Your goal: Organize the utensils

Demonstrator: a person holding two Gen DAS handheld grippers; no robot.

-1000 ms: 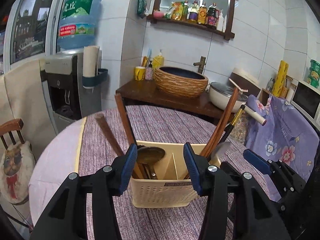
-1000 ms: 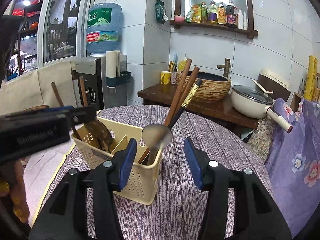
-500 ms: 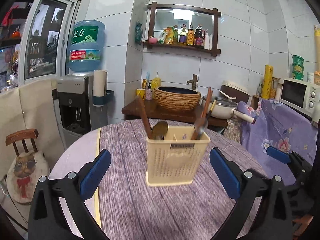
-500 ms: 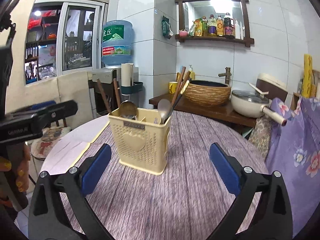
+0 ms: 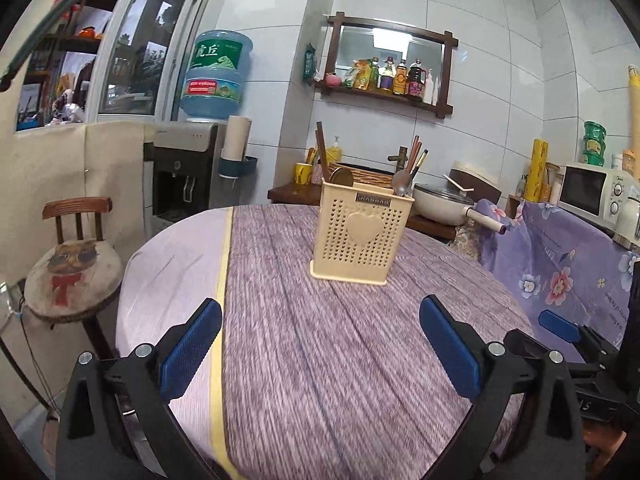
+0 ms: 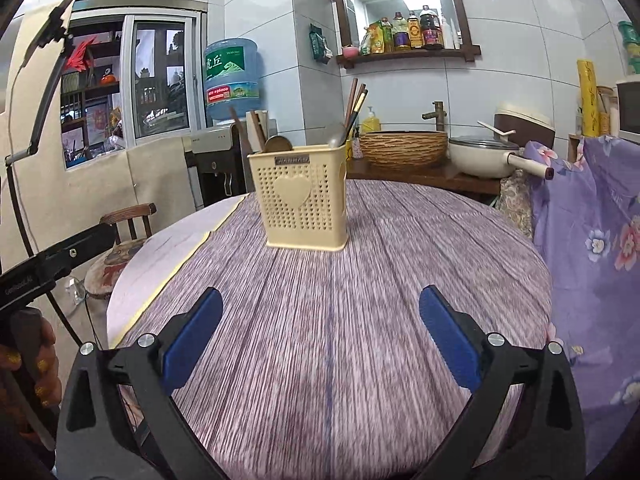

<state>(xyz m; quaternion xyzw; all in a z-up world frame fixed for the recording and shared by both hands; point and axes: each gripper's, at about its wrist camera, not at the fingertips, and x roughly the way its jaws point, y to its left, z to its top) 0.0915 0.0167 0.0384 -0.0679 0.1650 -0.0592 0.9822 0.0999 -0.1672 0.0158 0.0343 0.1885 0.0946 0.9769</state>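
Note:
A cream perforated utensil holder point(image 5: 362, 234) point(image 6: 304, 200) with a heart on its front stands upright on the round table. Out of its left side stick dark wooden sticks point(image 5: 321, 152) and a brown spoon point(image 5: 341, 177). On its right side are a metal spoon point(image 5: 401, 184) and chopsticks point(image 5: 416, 156) point(image 6: 355, 102). My left gripper point(image 5: 320, 348) is open and empty, well short of the holder. My right gripper point(image 6: 320, 344) is likewise open and empty, back from the holder. The right gripper's blue pad point(image 5: 558, 325) shows at the right edge of the left wrist view.
The table wears a purple striped cloth point(image 5: 340, 352) with a pale strip point(image 5: 176, 256) on its left. A cushioned wooden chair point(image 5: 72, 272) stands to the left, a floral purple cover point(image 5: 560, 264) to the right. Behind are a counter with a woven basin point(image 6: 404, 146), a pan point(image 6: 484, 156) and a water dispenser point(image 5: 188, 168).
Both grippers have opened wide and drawn back from the holder, which now stands farther off and free on the table. The utensils stay inside it.

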